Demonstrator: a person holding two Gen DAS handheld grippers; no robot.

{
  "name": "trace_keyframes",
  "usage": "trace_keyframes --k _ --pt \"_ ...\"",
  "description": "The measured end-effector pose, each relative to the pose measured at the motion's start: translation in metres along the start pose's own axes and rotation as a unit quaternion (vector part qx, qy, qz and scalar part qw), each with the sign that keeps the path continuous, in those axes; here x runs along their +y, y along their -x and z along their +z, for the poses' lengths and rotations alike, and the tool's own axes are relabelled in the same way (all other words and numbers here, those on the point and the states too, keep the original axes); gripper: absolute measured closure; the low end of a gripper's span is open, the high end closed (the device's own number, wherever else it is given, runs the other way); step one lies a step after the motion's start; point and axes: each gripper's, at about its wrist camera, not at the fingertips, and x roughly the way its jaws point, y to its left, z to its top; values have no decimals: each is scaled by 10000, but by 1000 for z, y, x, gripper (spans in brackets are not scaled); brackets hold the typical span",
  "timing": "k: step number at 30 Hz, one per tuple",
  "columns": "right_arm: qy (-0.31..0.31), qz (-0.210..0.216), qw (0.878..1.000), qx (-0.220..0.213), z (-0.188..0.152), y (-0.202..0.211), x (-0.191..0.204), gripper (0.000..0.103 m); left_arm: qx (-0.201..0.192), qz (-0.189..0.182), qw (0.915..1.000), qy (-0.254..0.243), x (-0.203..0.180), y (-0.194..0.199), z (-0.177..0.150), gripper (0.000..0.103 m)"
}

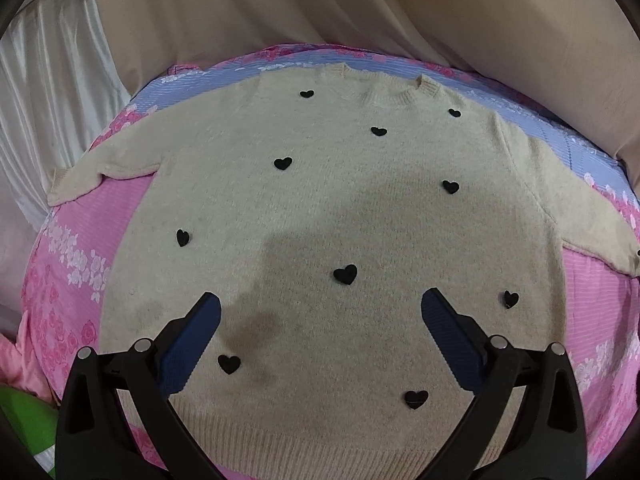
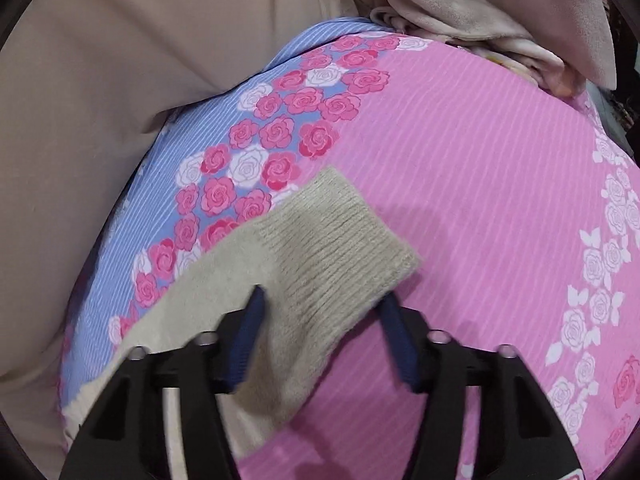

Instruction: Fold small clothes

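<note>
No legible writing; left tongs (image 1: 320, 304) agape above heart-dotted sweater (image 1: 320, 200), right tongs (image 2: 320, 308) unclamped astride its cuff (image 2: 344, 236).

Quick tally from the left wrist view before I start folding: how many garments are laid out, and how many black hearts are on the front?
Sweater: 1
Black hearts on its front: 10
Total: 11
A dark speck on the sleeve at the picture's right edge is too cut off to tell, so it is not counted.
</note>
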Motion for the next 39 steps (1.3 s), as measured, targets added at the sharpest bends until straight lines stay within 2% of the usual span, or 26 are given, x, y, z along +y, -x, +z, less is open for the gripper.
trace_keyframes --k 1,4,7,9,14,17,18,22,23,24,27,28,30,32,34,36,37,39 --pt "-44 235 9997 69 2 -1 0 88 18 6 10000 -4 0 -2 1 5" --pt "-45 805 9967 -79 5 17 14 91 50 -39 10000 -3 1 -7 3 5" --pt "523 1464 9875 -271 -1 60 64 92 57 -125 9999 31 2 -10 4 5" --pt "980 1979 9746 -372 -8 93 110 92 53 -196 9998 68 4 -13 5 5" --pt "2139 3234 9215 -199 -59 169 234 92 -109 -583 9980 208 12 -9 14 5" --pt "2641 3891 8816 391 -121 189 310 92 -406 -1105 9925 325 17 3 34 5" --pt "2788 4025 8698 613 -143 189 334 92 -523 -1174 9911 352 18 7 41 5" --pt "3529 4110 8297 1345 -239 175 418 92 -902 -1202 9877 427 26 17 58 5" --pt "3702 4090 8202 1513 -264 169 434 92 -906 -1194 9876 468 30 16 60 5" --pt "3953 4050 8058 1746 -297 158 453 91 -878 -1154 9879 558 38 13 59 5" --pt "4490 3742 7794 2257 -375 128 478 83 -698 -964 9901 749 58 -2 58 5" --pt "4756 3479 7757 2259 -397 122 481 81 -606 -914 9909 778 64 -11 59 5" --pt "5020 3244 7769 1977 -416 127 474 80 -379 -741 9930 842 77 -32 61 5" --pt "4839 3342 7879 1826 -406 134 455 75 -183 -684 9927 980 89 -52 63 5" --pt "4489 3249 8196 1454 -380 137 426 58 -49 -703 9911 1132 102 -69 64 5" --pt "4258 2898 8520 933 -344 138 383 55 154 -771 9866 1427 112 -94 75 5" --pt "4231 2624 8643 712 -328 138 362 54 239 -889 9827 1608 116 -105 79 5" --pt "4223 2047 8814 538 -303 127 321 53 464 -1092 9702 2112 123 -127 88 5"
